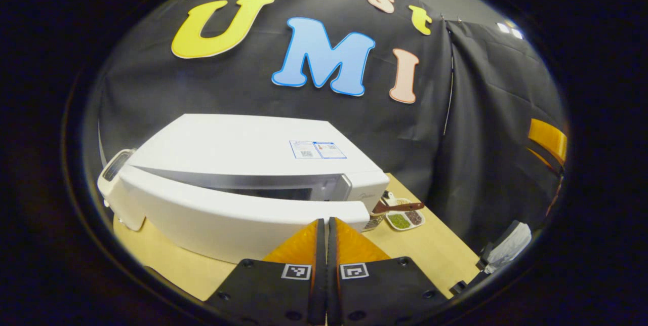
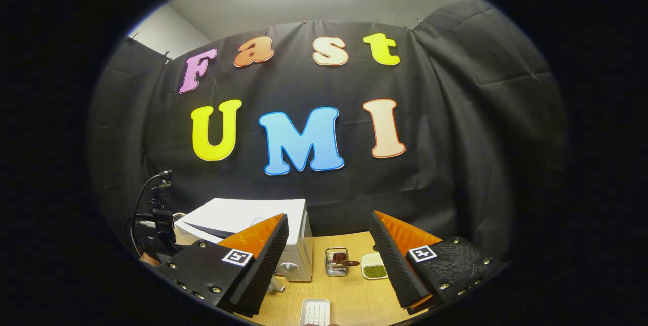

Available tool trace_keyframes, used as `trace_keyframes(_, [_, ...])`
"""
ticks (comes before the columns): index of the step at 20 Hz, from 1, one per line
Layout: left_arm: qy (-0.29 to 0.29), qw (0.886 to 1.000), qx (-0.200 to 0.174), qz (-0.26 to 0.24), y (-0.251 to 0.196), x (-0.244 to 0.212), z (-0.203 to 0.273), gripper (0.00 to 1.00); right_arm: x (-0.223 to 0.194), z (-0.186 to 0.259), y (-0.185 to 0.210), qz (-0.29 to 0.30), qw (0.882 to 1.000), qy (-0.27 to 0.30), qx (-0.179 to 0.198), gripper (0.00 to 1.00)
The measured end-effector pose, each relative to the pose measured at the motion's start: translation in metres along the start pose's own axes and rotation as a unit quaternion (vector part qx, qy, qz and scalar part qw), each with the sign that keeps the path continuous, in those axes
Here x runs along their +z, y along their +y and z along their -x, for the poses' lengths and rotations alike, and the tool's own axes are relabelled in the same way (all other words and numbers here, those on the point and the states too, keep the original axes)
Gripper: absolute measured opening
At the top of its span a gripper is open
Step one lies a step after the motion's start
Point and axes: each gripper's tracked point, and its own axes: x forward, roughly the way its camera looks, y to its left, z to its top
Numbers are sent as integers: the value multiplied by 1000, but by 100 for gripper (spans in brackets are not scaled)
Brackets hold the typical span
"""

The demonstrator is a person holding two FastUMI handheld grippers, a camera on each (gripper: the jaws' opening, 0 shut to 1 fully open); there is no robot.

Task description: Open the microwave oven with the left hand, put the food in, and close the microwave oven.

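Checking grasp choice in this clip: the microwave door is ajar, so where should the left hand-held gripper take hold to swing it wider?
Probably the door's free edge at its right end, near the left hand-held gripper. The door stands out from the microwave there with a gap behind it, and its hinge looks to be at the far left. The fingers are closed, so open them first or hook the edge from behind.

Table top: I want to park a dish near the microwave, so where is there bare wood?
Bare wood lies on the table between the microwave and the sectioned dish, in front of the small wire basket, though a white tray sits at the near edge. The strip around basket and dish is crowded.
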Motion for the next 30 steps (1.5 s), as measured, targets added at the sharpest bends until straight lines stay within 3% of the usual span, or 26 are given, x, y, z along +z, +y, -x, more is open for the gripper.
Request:
trace_keyframes(12, [13,999,27,18,12,6,-33,7,-2,-9,-18,1,1000,8,-12,96])
trace_keyframes(16, [11,999,39,-10,13,6,-35,6,-4,-11,-17,6,1000,11,-7,96])
trace_keyframes(25, [2,999,42,-24,11,5,-44,7,-8,-10,-11,8,1000,14,5,96])
trace_keyframes(26, [-3,998,56,-26,16,10,-46,7,-9,-10,-11,8,1000,16,7,96])
trace_keyframes(28, [1,999,37,-8,7,9,-48,7,-11,-10,-12,10,1000,18,7,96])
trace_keyframes(30, [1,998,40,-43,8,9,-50,7,-9,-9,-14,9,1000,16,5,96])
